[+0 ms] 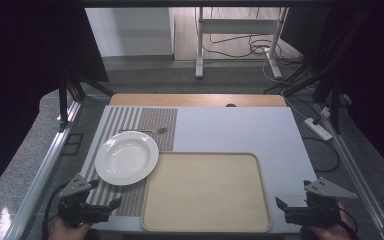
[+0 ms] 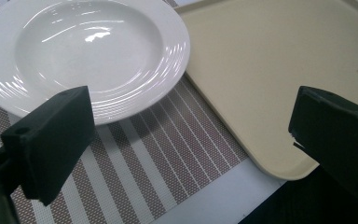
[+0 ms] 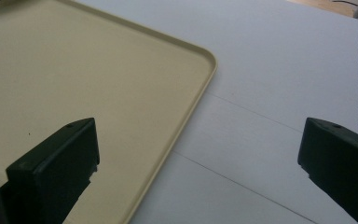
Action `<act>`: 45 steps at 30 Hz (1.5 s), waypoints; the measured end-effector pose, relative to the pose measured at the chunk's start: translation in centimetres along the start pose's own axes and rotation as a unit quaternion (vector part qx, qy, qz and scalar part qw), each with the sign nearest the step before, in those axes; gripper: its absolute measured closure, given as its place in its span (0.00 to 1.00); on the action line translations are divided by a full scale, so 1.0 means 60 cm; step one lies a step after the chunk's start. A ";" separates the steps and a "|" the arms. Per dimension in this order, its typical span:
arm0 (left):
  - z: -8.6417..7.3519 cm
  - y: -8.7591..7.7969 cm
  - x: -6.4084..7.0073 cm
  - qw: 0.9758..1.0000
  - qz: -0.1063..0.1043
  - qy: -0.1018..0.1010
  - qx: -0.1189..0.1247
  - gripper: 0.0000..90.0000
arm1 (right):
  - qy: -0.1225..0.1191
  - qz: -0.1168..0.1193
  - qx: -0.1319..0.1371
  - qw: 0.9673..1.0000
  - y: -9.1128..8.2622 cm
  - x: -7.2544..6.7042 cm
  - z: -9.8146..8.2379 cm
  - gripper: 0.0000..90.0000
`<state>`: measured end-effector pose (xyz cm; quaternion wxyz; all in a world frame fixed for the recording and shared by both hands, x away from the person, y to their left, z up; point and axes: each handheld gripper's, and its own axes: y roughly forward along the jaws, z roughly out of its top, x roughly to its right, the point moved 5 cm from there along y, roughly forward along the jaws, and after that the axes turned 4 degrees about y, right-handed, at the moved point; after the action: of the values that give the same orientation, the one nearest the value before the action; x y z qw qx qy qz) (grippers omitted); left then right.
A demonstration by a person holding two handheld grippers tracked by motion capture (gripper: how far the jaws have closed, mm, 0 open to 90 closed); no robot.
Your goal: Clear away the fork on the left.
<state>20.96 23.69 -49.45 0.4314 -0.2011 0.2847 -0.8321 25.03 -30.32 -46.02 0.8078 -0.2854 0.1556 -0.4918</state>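
A white deep plate (image 1: 126, 157) (image 2: 84, 51) rests on a striped placemat (image 1: 150, 122) (image 2: 168, 154) at the table's left. Beyond the plate a fork (image 1: 145, 131) lies on the mat. A beige tray (image 1: 205, 192) (image 2: 270, 70) (image 3: 74, 84), with nothing on it, takes up the front middle. My left gripper (image 1: 105, 197) (image 2: 191, 140) is open at the front left, over the mat just short of the plate. At the front right, my right gripper (image 1: 292, 200) (image 3: 198, 158) is open beside the tray's right rim, nothing between its jaws.
The white tabletop (image 1: 240, 130) (image 3: 279, 70) stretches behind and right of the tray. A wooden strip (image 1: 195, 100) runs along the far edge. Metal frame rails (image 1: 45, 165) flank the table. A power strip (image 1: 318, 128) and cables lie on the floor at right.
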 end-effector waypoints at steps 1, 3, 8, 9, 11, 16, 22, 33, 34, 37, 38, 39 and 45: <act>0.000 0.000 0.000 1.000 -0.001 0.001 0.000 0.01 | 0.002 0.001 0.000 1.000 -0.001 0.000 0.000 0.00; 0.000 0.000 0.000 1.000 -0.002 0.002 0.000 0.01 | 0.003 0.001 -0.001 1.000 -0.001 0.000 0.000 0.00; 0.000 0.000 0.000 1.000 -0.003 0.000 -0.001 0.01 | 0.002 0.001 -0.001 1.000 0.000 0.000 0.000 0.00; 0.000 0.000 0.000 1.000 -0.004 -0.001 -0.001 0.01 | 0.002 0.001 -0.001 1.000 0.000 0.000 0.000 0.00; 0.000 0.000 0.000 1.000 -0.004 0.000 -0.001 0.01 | 0.002 0.002 -0.002 1.000 0.000 0.000 0.000 0.00; 0.000 0.002 0.000 1.000 -0.004 -0.002 -0.006 0.02 | -0.001 0.002 -0.003 1.000 0.000 -0.001 -0.001 0.00; 0.000 0.004 -0.002 1.000 -0.007 -0.007 -0.014 0.00 | -0.004 0.003 -0.005 1.000 0.001 -0.001 -0.001 0.00; 0.004 0.011 0.000 1.000 -0.006 -0.006 -0.028 0.00 | -0.005 0.004 -0.007 1.000 0.002 -0.002 -0.001 0.00; 0.005 0.012 0.000 1.000 -0.005 -0.004 -0.027 0.00 | -0.005 0.004 -0.007 1.000 0.002 -0.002 -0.001 0.00; 0.009 0.014 -0.002 1.000 -0.005 -0.002 -0.023 0.00 | -0.005 0.004 -0.006 1.000 0.002 -0.002 -0.001 0.00; 0.009 0.014 -0.002 1.000 -0.005 -0.002 -0.023 0.00 | -0.005 0.004 -0.007 1.000 0.002 -0.002 -0.001 0.00; 0.009 0.014 -0.003 1.000 -0.006 -0.003 -0.022 0.00 | -0.005 0.004 -0.007 1.000 0.002 -0.002 -0.001 0.00; 0.015 0.021 -0.007 1.000 -0.005 -0.002 -0.024 0.00 | -0.008 0.003 -0.009 1.000 0.002 -0.003 -0.001 0.00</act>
<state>22.47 23.17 -49.65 0.4226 -0.2145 0.3032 -0.8267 25.01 -30.14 -46.17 0.8077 -0.2960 0.1545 -0.4860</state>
